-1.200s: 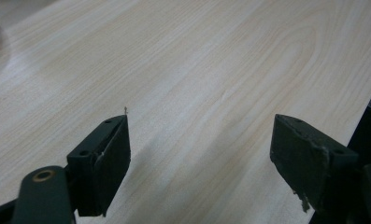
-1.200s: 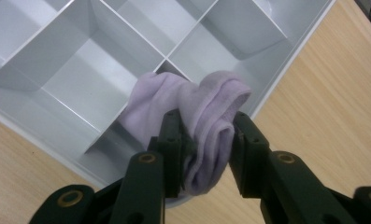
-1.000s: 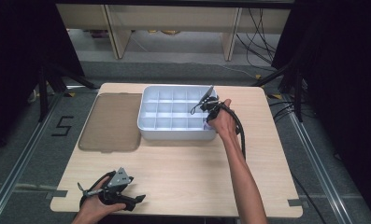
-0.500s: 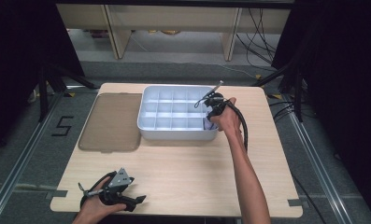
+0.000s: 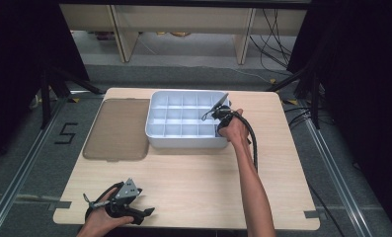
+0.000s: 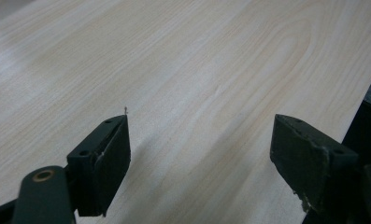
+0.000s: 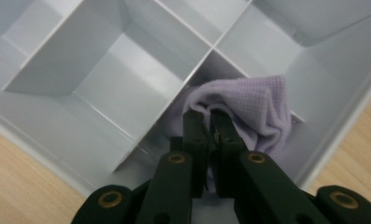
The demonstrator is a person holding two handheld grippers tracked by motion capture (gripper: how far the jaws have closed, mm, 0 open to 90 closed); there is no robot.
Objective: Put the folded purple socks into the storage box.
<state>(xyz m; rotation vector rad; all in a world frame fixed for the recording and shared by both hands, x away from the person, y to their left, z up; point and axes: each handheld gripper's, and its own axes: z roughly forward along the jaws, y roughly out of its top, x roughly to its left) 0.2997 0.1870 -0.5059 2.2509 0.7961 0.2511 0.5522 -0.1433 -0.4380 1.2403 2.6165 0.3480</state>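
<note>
At the near right corner of the divided grey tray (image 5: 183, 140), the right gripper (image 7: 210, 122) reaches down into a compartment, and its jaws have just been closing: they now stand pinched together on a fold of a lilac cloth (image 7: 262, 112) that sits bunched in that cell. The cloth looks soft, with a fine waffle weave, crumpled rather than folded, and it rises against the dividers, its lower part hidden behind the jaws. I take the grip near its top ridge to be the sensible one (a loose rag gives the pads nothing firm elsewhere), made for lifting it out or pressing it home; which of the two I cannot say.

Left of the tray a flat brownish lid (image 5: 117, 129) lies on the wooden table (image 5: 193, 182), presumably set aside so the cells stay reachable. The left gripper (image 5: 145, 213) rests at the near left edge, well apart from the tray, its jaws spread wide over bare wood and holding nothing, seemingly parked out of the way.
</note>
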